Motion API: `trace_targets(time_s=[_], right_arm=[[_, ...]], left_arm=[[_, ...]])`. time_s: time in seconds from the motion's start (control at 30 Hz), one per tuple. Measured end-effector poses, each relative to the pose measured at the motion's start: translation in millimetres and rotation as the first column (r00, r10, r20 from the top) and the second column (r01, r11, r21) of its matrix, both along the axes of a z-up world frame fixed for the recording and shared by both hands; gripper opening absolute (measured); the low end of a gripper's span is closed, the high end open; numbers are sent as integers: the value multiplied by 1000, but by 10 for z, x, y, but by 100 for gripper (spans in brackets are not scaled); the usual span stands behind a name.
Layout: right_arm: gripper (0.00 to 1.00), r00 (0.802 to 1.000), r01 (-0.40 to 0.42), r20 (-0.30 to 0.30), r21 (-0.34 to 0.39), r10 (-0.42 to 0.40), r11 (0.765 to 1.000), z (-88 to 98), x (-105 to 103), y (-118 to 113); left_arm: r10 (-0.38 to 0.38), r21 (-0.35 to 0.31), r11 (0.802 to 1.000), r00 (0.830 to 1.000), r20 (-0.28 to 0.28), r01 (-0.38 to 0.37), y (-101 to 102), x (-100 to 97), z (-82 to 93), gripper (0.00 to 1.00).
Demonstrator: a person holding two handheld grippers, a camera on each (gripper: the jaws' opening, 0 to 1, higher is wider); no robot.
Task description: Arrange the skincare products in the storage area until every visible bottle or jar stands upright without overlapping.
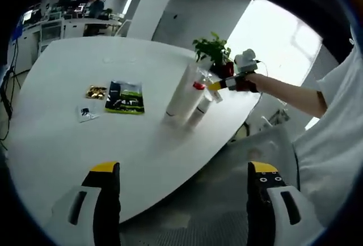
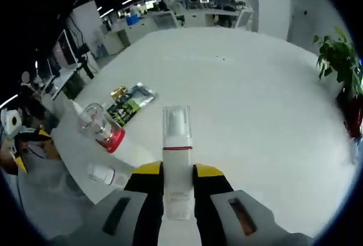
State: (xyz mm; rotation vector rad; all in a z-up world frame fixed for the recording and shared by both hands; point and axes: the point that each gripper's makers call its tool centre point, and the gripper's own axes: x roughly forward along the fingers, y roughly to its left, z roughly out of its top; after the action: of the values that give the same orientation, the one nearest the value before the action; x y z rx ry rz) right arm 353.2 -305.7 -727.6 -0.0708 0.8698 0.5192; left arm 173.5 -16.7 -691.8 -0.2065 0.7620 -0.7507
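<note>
White pump bottle [image 2: 177,161] stands pinched between the right tongs [image 2: 178,173] above the table [image 2: 255,98]; a red-capped jar [image 2: 102,128] lies nearby. Left tongs [image 1: 184,178] hang spread wide, holding nothing.

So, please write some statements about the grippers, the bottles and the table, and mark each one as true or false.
1. The right gripper is shut on a white bottle with a clear cap. True.
2. The left gripper holds a bottle. False: its jaws stand wide apart with nothing between them.
3. A green and black packet lies flat on the white table. True.
4. A potted plant stands at the far edge of the table in the left gripper view. True.
5. The bottle with the red band and clear cap lies under the packet. False: it is apart from the packet, nearer the table edge.
</note>
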Motion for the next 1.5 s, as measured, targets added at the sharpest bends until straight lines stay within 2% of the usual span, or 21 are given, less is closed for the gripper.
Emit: trace_targets(time_s=[0.2,0.37,0.53,0.77,0.9,1.03,1.1,1.5], right_arm=[[19,999,41,32,58,-43,997,108,-153,-13],[19,997,45,56,77,-50,996,179,-280,22],[19,994,41,92,109,-51,993,333,-432,133],[19,988,50,138,181,-75,982,533,-673,303],[19,987,36,148,215,-69,976,582,-856,424],[19,985,19,160,228,-57,974,594,-951,519],[19,985,6,167,236,-47,972,618,-1079,654],[19,983,-57,186,298,1,953,646,-1205,985]], left_arm=[[-10,-1,1000,1000,11,10,25,26,1,86],[-10,-6,1000,1000,21,10,2,16,50,85],[-1,-18,1000,1000,27,1,-110,-34,153,84],[6,-34,999,999,36,-5,-78,-15,169,84],[3,-34,999,999,42,-2,-62,-26,180,83],[2,-36,999,999,45,0,-52,-30,185,83],[1,-38,999,999,49,0,-55,-36,201,83],[4,-48,999,997,77,0,-126,-44,320,81]])
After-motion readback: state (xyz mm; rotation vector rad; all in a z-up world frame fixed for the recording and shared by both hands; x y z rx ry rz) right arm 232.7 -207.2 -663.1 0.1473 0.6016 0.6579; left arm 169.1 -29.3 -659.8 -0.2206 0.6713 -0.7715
